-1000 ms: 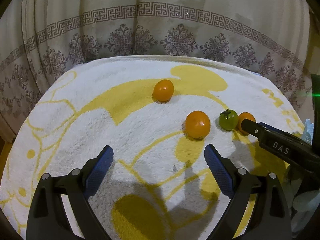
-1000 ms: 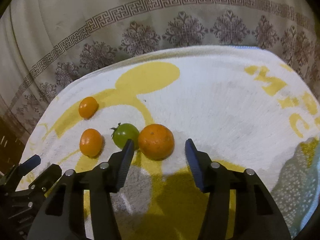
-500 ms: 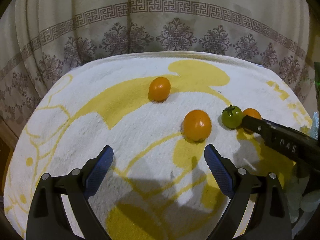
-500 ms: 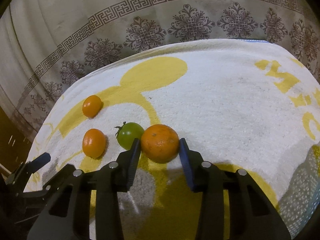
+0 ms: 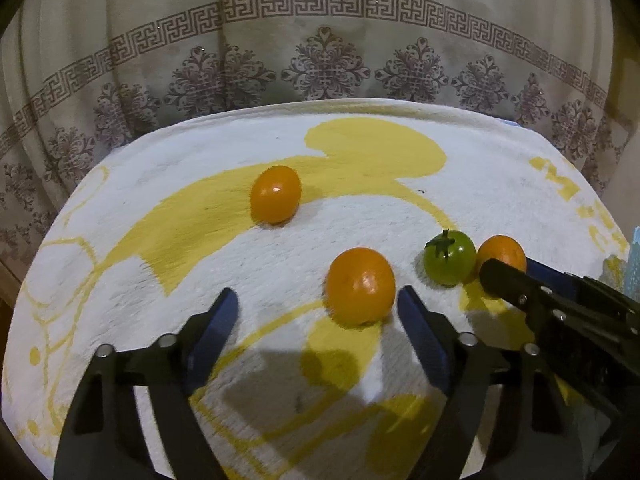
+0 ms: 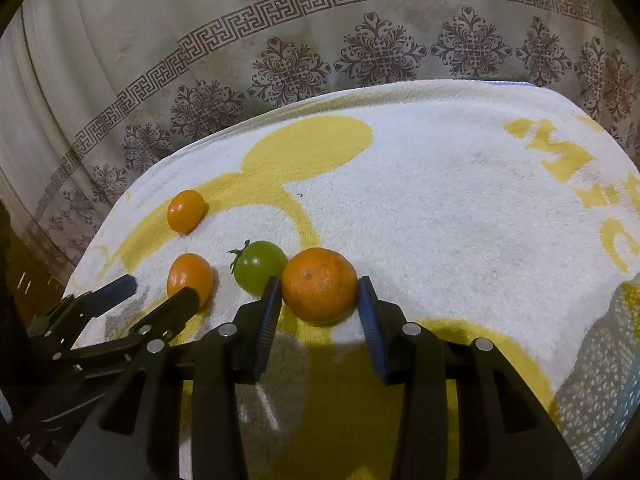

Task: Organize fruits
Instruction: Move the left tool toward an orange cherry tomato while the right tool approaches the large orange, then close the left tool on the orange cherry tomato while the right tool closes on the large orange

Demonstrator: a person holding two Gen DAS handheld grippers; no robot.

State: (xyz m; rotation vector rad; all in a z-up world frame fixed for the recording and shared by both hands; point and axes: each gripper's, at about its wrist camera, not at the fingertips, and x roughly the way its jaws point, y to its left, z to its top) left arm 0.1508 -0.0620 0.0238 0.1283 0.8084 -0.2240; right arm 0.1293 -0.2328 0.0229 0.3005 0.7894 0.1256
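Observation:
Several fruits lie on a white and yellow towel [image 6: 460, 208]. My right gripper [image 6: 319, 300] is shut on a large orange [image 6: 319, 285], pads touching both its sides, still resting on the towel. A green tomato [image 6: 259, 266] sits just left of it. My left gripper [image 5: 318, 314] is open, with a smaller orange [image 5: 360, 285] just ahead, near its right finger. A third orange [image 5: 275, 194] lies farther back. The green tomato [image 5: 450, 258] and the large orange [image 5: 502, 252] show at the right of the left wrist view, behind the right gripper's fingers [image 5: 520, 284].
A patterned beige curtain [image 6: 320, 40] hangs behind the towel-covered surface. The towel [image 5: 160, 208] drops off at its left and far edges. A pale blue patterned cloth [image 6: 600, 380] lies at the right front.
My right gripper moved forward and closed its jaws onto the large orange. My left gripper moved forward toward the smaller orange and stayed open.

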